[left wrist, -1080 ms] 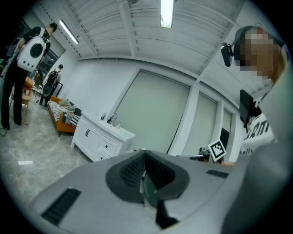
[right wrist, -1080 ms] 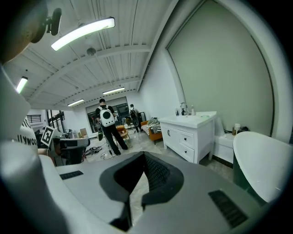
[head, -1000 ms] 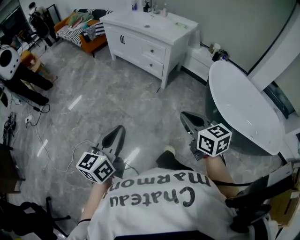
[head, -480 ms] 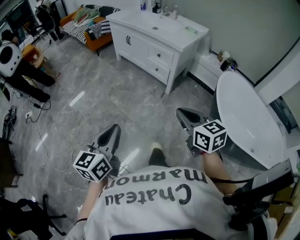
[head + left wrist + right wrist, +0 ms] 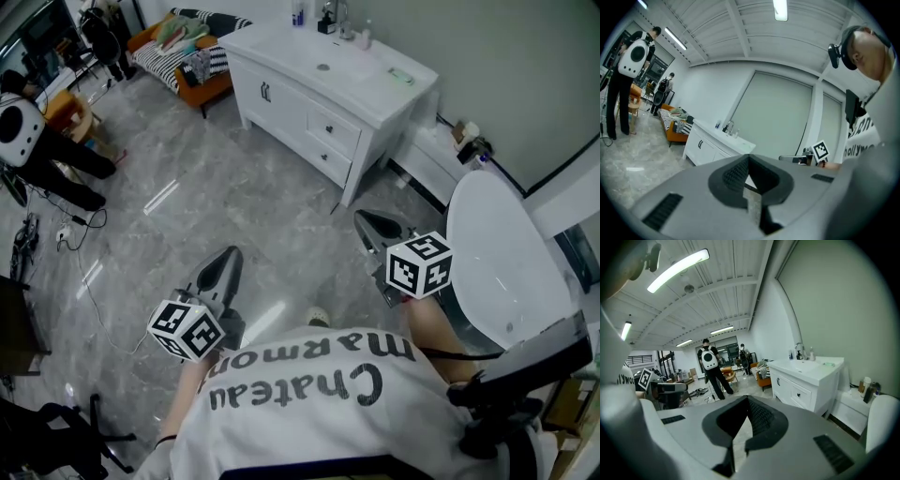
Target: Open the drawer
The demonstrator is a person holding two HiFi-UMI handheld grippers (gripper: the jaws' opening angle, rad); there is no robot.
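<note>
The white vanity cabinet (image 5: 370, 89) stands ahead against the wall, with two drawers (image 5: 335, 127) stacked on its right half and two doors on its left. Both grippers are held out over the grey marble floor, well short of it. My left gripper (image 5: 230, 253) is shut and empty, and in the left gripper view its jaws (image 5: 749, 157) meet with the cabinet (image 5: 710, 145) far off. My right gripper (image 5: 368, 219) is also shut with nothing held, and points toward the cabinet's right end. The right gripper view shows the drawers' dark knobs (image 5: 799, 394) beyond the right gripper (image 5: 748, 398).
A white bathtub (image 5: 502, 272) lies close at the right. A low white unit (image 5: 427, 159) sits between the tub and the vanity. An orange sofa with striped cloth (image 5: 192, 61) stands at the far left. A person with a backpack (image 5: 23, 127) and floor cables (image 5: 75, 230) are at the left.
The person has walked forward. The vanity sits lower and larger in the head view, and both grippers have travelled toward it, still shut.
</note>
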